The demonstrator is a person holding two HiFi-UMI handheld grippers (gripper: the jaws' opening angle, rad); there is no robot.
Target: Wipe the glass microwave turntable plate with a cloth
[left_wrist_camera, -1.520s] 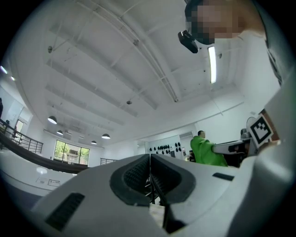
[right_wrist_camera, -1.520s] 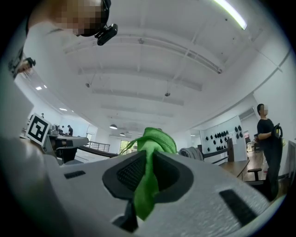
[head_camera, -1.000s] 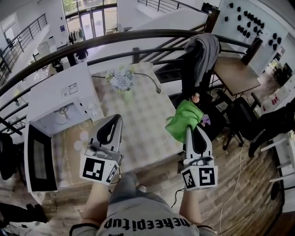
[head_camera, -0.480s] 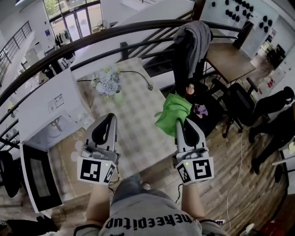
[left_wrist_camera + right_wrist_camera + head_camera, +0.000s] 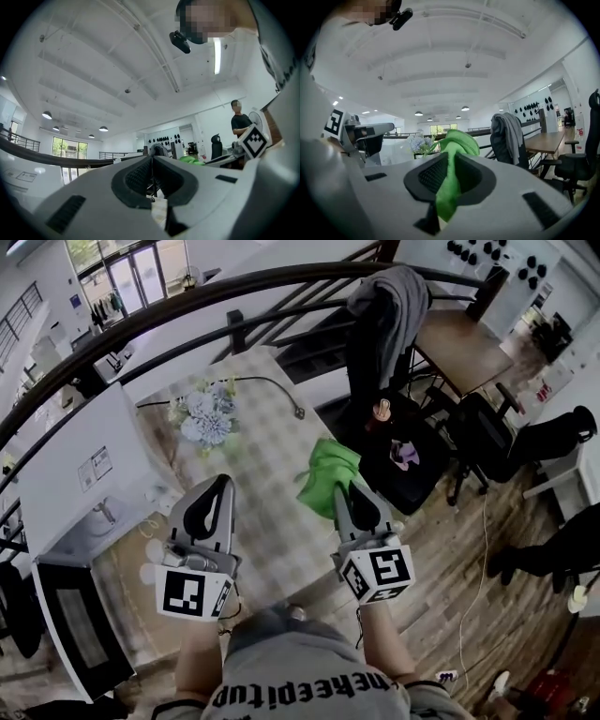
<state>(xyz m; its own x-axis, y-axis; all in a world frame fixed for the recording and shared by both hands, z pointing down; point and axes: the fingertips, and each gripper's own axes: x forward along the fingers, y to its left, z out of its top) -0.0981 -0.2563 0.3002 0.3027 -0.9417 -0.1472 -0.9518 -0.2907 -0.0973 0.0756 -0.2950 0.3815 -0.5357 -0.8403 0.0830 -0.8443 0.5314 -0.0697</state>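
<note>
Lower centre of the head view: two hand-held grippers point up the frame over a bench (image 5: 267,451) covered in pale chequered fabric.

Right gripper (image 5: 343,489): jaws closed on a bright green cloth (image 5: 323,476), which bunches above the jaw tips and is seen against the bench's right edge. The right gripper view shows the same cloth (image 5: 457,143) pinched between the ribbed faces of this gripper (image 5: 449,165), with one end rising above them and one hanging below.

Left gripper (image 5: 223,486): jaws pressed together with nothing between them. In the left gripper view, the two ribbed faces of this gripper (image 5: 151,164) meet along a single line.

White microwave oven (image 5: 70,460): at the left of the frame, on the bench's left side. Its dark-windowed door (image 5: 80,634) is swung open toward the lower left corner, and the left gripper lies just to the oven's right.

Glass turntable plate: cannot be made out in any view.

Upper part of the bench: a bouquet of pale blue flowers (image 5: 204,418) and a thin dark cable (image 5: 277,388).

Upper right: a dark chair draped with a grey garment (image 5: 389,301), beside a brown wooden table (image 5: 464,343).

Top of the frame: a dark curved railing (image 5: 187,298) crosses from side to side.
</note>
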